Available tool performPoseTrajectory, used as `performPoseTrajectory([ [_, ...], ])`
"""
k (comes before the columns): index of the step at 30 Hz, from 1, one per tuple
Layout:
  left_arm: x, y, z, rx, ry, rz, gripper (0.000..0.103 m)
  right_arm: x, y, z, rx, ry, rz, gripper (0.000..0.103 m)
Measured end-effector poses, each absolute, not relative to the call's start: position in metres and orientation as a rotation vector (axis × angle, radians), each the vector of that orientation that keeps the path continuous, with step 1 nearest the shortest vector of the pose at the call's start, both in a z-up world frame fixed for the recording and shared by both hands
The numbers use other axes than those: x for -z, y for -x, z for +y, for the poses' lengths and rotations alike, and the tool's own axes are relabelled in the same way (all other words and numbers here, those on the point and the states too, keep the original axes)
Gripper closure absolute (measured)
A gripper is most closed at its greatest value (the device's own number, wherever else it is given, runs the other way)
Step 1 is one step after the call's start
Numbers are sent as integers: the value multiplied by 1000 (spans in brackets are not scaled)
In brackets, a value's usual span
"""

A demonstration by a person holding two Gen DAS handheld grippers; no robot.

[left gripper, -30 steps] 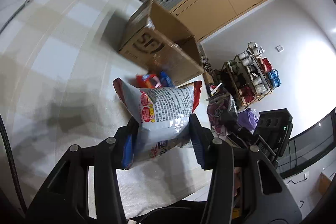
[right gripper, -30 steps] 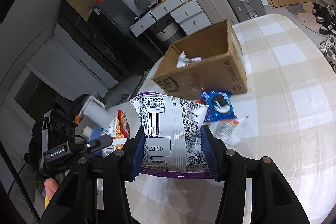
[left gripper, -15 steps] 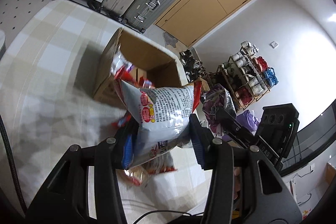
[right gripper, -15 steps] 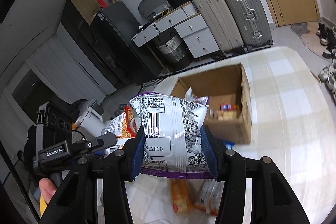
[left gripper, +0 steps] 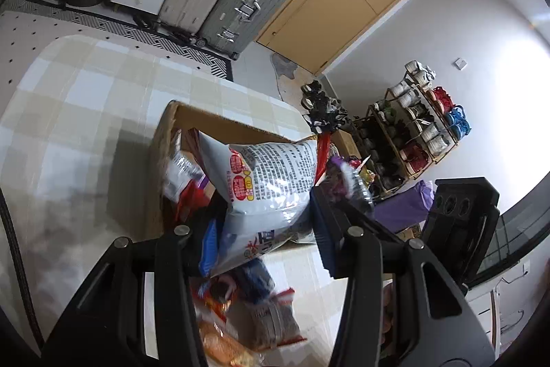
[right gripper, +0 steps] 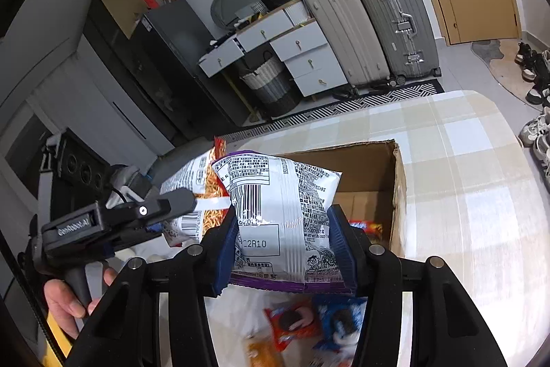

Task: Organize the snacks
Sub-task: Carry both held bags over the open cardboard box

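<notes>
1. Left tongs [left gripper: 264, 222] are clenching a white-and-red snack bag [left gripper: 271, 181], w/ both blue pads pressing its sides; the bag is hanging above the near wall of the open cardboard box [left gripper: 206, 119].
2. Right tongs [right gripper: 283, 250] are clenching a silver snack bag w/ purple hem [right gripper: 282, 212]; it is hanging above the box's [right gripper: 374, 167] near left corner.
3. Edges & room: the box is sitting on the checked tabletop [left gripper: 75, 98], w/ bare cloth lying to its left in the left-wrist view and to its right in the right-wrist view [right gripper: 481, 177]. The tabletop's rounded far edge is showing beyond the box. The two held bags are hanging just beside each other.
4. Hidden/unclear: the bags are covering most of the box's inside; a few packets in it are showing only in part, approx. red and silver, count not readable. The loose packets [right gripper: 309, 325] on the tabletop below the tongs are blurring; brands not legible. The left tongs' holder is cut off at the frame edge; one hand [right gripper: 65, 298] is showing on its handle.
5. Counts: 2 tongs, 2 held bags, 1 box. Loose packets: at least 3 in the right-wrist view (1 red, 1 blue, 1 orange).
</notes>
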State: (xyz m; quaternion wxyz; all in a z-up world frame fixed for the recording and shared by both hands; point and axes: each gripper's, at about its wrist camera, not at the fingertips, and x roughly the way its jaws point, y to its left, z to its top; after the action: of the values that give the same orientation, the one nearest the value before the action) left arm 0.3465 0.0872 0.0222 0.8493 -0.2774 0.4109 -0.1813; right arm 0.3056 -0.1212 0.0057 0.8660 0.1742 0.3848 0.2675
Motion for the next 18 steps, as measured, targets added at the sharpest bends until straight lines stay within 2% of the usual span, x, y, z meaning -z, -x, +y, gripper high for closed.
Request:
performPoseTrajectory([
  [9, 25, -406, 77, 355, 569, 959, 59, 26, -345, -106, -482, -239, 857, 52],
  [18, 65, -429, 70, 343, 543, 1017, 59, 45, -353, -88, -465, -135, 863, 52],
])
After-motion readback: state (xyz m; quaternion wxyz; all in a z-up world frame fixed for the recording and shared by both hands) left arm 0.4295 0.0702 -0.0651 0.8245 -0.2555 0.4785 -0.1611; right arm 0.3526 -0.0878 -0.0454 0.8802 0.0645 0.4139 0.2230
